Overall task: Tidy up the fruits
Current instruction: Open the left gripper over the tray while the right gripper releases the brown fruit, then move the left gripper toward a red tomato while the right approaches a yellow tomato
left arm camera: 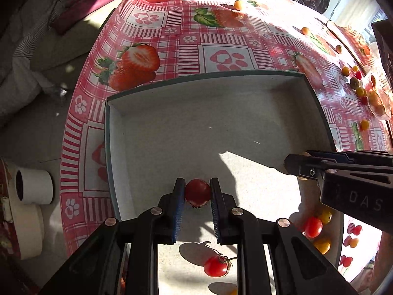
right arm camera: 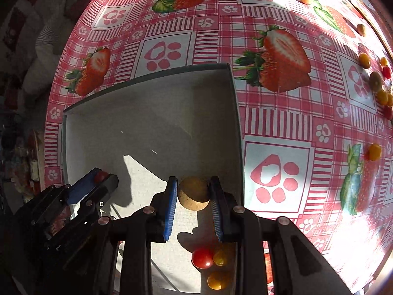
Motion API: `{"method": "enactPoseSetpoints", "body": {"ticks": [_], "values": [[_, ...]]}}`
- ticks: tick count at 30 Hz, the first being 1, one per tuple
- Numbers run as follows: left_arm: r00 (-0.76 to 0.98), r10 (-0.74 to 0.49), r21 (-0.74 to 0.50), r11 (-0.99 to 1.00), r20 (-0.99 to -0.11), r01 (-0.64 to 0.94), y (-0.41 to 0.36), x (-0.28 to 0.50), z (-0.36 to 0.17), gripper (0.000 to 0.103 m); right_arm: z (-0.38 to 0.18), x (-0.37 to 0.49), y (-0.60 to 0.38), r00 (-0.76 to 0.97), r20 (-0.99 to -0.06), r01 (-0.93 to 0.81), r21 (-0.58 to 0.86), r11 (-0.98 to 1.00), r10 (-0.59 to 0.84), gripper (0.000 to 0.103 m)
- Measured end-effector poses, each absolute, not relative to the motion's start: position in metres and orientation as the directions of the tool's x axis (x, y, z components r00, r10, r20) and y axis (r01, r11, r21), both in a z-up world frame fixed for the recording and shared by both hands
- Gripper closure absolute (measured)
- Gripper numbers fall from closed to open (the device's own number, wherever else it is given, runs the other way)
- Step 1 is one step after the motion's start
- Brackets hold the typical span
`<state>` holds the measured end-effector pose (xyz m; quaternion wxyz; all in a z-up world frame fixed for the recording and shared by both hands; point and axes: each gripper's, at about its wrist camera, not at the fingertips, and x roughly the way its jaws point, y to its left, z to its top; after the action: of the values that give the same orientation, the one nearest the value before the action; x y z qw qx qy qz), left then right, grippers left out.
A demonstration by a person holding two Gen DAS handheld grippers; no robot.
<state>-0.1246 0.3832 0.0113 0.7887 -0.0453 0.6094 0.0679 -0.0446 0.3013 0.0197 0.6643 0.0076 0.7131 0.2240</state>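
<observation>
My left gripper is shut on a red cherry tomato and holds it above the floor of a white shallow box. My right gripper is shut on a brownish-yellow tomato above the same box, near its right wall. A red tomato with a stem lies on the box floor under the left gripper. A red tomato and two yellow ones lie under the right gripper. The right gripper shows at the right of the left wrist view, and the left gripper at the lower left of the right wrist view.
The box sits on a table with a red checked strawberry-print cloth. Several loose yellow, red and green tomatoes lie scattered along the cloth's right side. A white cylinder stands on the floor to the left of the table.
</observation>
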Motion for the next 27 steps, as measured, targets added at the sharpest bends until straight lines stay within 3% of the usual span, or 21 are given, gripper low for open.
{"method": "enactPoseSetpoints", "body": {"ticks": [4, 6, 7, 8, 9, 14, 18, 27], "values": [[0.242, 0.066, 0.028, 0.987, -0.968, -0.158, 0.380, -0.123, 0.010, 0.081, 0.019, -0.045, 0.302, -0.115, -0.943, -0.281, 0.331, 0.901, 0.311, 0.074], [0.236, 0.071, 0.034, 0.987, -0.969, -0.155, 0.378, -0.122, 0.011, 0.078, 0.019, -0.043, 0.299, -0.128, -0.936, -0.268, 0.350, 0.898, 0.326, 0.069], [0.232, 0.079, 0.043, 0.987, -0.970, -0.155, 0.377, -0.122, 0.011, 0.071, 0.020, -0.043, 0.298, -0.135, -0.930, -0.259, 0.366, 0.894, 0.341, 0.065], [0.232, 0.091, 0.055, 0.986, -0.968, -0.157, 0.377, -0.122, 0.012, 0.043, 0.022, -0.041, 0.293, -0.138, -0.923, -0.250, 0.384, 0.889, 0.360, 0.061], [0.251, 0.105, 0.065, 0.984, -0.962, -0.163, 0.377, -0.124, 0.015, 0.027, 0.025, -0.040, 0.292, -0.136, -0.918, -0.247, 0.395, 0.885, 0.373, 0.057], [0.255, 0.121, 0.085, 0.985, -0.959, -0.148, 0.374, -0.127, 0.021, 0.027, 0.046, -0.036, 0.280, -0.107, -0.900, -0.247, 0.435, 0.866, 0.422, 0.034], [0.258, 0.136, 0.102, 0.985, -0.956, -0.141, 0.370, -0.134, 0.029, 0.027, 0.064, -0.039, 0.266, -0.082, -0.892, -0.234, 0.450, 0.862, 0.444, 0.028], [0.277, 0.120, 0.092, 0.989, -0.953, -0.114, 0.344, -0.139, 0.049, 0.027, 0.078, -0.043, 0.196, -0.026, -0.909, -0.158, 0.414, 0.896, 0.416, 0.027]]}}
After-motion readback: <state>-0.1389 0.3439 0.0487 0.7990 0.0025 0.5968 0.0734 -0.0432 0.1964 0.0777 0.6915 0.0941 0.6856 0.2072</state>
